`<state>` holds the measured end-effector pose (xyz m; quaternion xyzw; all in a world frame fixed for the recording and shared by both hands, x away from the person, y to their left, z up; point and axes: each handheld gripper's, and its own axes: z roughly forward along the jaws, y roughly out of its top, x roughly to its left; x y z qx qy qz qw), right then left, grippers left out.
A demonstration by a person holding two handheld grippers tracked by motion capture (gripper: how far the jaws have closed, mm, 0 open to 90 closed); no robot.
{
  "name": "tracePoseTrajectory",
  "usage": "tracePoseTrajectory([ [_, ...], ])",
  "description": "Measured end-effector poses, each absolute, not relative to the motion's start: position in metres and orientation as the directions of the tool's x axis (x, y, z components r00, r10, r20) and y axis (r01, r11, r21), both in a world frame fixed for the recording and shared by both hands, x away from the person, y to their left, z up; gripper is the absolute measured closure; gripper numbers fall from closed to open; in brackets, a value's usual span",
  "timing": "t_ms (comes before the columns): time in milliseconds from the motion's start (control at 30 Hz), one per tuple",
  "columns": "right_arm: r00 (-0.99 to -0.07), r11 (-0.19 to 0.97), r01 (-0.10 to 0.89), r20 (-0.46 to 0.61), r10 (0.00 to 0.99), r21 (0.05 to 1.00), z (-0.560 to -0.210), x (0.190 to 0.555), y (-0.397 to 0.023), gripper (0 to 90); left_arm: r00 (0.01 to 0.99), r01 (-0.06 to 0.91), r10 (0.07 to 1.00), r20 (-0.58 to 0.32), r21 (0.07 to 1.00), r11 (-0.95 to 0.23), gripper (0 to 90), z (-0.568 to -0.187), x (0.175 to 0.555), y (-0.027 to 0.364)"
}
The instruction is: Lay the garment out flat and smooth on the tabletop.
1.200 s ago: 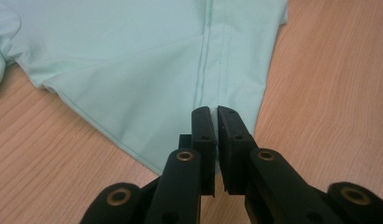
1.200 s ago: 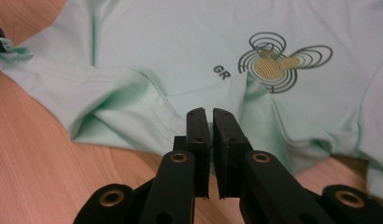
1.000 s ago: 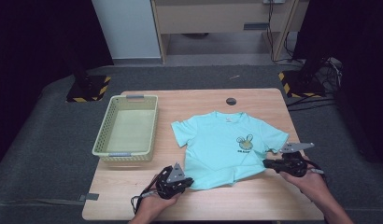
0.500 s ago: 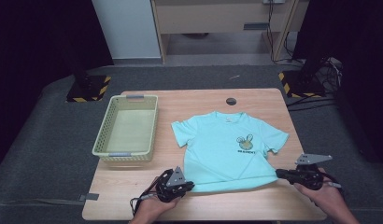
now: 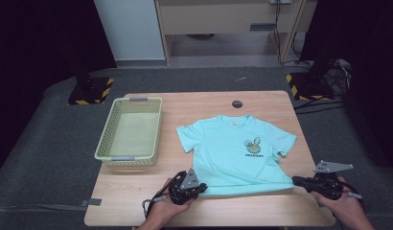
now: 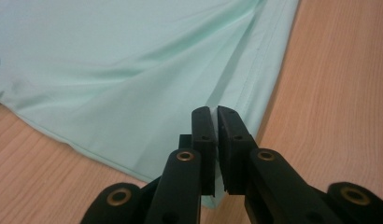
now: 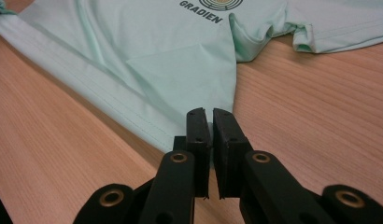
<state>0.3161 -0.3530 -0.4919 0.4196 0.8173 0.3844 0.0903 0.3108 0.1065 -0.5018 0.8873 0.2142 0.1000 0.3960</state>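
A mint-green T-shirt (image 5: 233, 148) with a small printed logo lies front up on the wooden table (image 5: 137, 201), its hem toward me. My left gripper (image 5: 202, 188) is shut on the hem's left corner. In the left gripper view the cloth (image 6: 110, 70) is pinched between the closed jaws of that gripper (image 6: 214, 116). My right gripper (image 5: 296, 180) is shut on the hem's right corner, near the table's right edge. In the right gripper view the shirt (image 7: 180, 60) runs into the closed jaws of this gripper (image 7: 209, 116). The hem is drawn straight between the two grippers.
A pale yellow-green plastic basket (image 5: 125, 158) stands to the left of the shirt with nothing in it. A small black disc (image 5: 237, 103) sits near the table's far edge. Black-and-yellow stand bases (image 5: 91, 91) rest on the floor beyond the table.
My right gripper has moved right and slightly toward me with the hem corner, pulling the bunched lower edge out straight. The left gripper has stayed put.
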Motion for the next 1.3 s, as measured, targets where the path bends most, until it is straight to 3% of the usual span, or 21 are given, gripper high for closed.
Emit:
tracePoseTrajectory([
  [400,-0.643,0.364,0.61,0.171,0.746,0.704,-0.495,0.291,-0.358,85.6,0.907,0.275,0.422,0.012,0.741,-0.612,85.7,-0.499,0.298,0.111],
  [600,-0.663,0.388,0.607,0.173,0.729,0.693,-0.503,0.279,-0.352,85.2,0.933,0.218,0.357,0.051,0.708,-0.672,85.5,-0.503,0.289,0.112],
  [1300,-0.684,0.425,0.615,0.182,0.706,0.664,-0.511,0.261,-0.356,74.8,0.951,0.263,0.303,-0.057,0.662,-0.702,77.1,-0.513,0.284,0.117],
])
